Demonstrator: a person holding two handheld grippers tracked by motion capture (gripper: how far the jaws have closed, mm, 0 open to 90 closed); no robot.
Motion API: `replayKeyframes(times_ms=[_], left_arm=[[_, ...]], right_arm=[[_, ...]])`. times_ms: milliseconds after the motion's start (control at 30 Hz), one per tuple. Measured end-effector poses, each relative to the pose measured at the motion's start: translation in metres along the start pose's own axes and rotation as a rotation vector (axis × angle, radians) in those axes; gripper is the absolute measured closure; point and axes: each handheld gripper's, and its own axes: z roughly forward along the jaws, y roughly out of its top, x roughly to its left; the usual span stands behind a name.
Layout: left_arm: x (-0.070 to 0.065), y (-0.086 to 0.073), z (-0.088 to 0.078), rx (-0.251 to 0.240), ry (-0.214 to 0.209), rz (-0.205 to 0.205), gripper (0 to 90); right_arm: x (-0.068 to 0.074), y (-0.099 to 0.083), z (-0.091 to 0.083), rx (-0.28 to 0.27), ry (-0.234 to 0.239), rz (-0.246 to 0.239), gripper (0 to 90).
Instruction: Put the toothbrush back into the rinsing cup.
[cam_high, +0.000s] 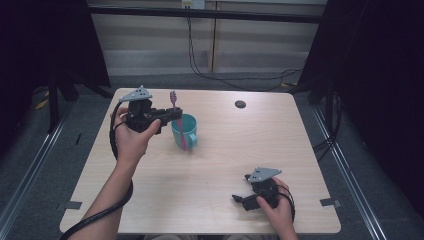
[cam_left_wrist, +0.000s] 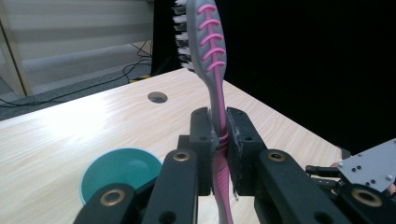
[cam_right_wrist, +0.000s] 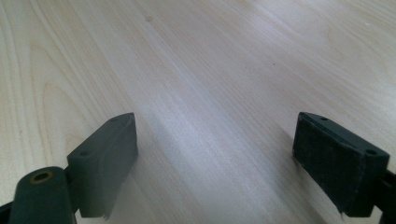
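Note:
A pink and grey toothbrush (cam_high: 176, 117) stands nearly upright, bristle head up, its lower end in front of a teal mug (cam_high: 186, 130) on the table. My left gripper (cam_high: 176, 114) is shut on the handle just above the mug's rim. In the left gripper view the two pads squeeze the toothbrush (cam_left_wrist: 215, 84) at mid-handle, and the mug (cam_left_wrist: 122, 173) sits below to the left, empty inside. My right gripper (cam_high: 241, 192) rests low over the table near the front right, open, with bare wood between its jaws (cam_right_wrist: 215, 149).
The light wooden table (cam_high: 240, 150) has a round cable hole (cam_high: 240, 104) at the back right. Dark curtains flank both sides. Cables run on the floor behind the table.

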Motion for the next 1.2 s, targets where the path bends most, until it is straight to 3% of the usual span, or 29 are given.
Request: replayKeyframes(times_ms=[933,1200], left_arm=[[0.003,0.024,0.01,0.005,0.018,0.039,82.2],[0.011,0.025,0.013,-0.008,0.022,0.016,82.2]], right_arm=[[0.0,0.0,0.0,0.0,0.0,-0.001,13.5],[0.0,0.0,0.0,-0.001,0.0,0.0,13.5]])
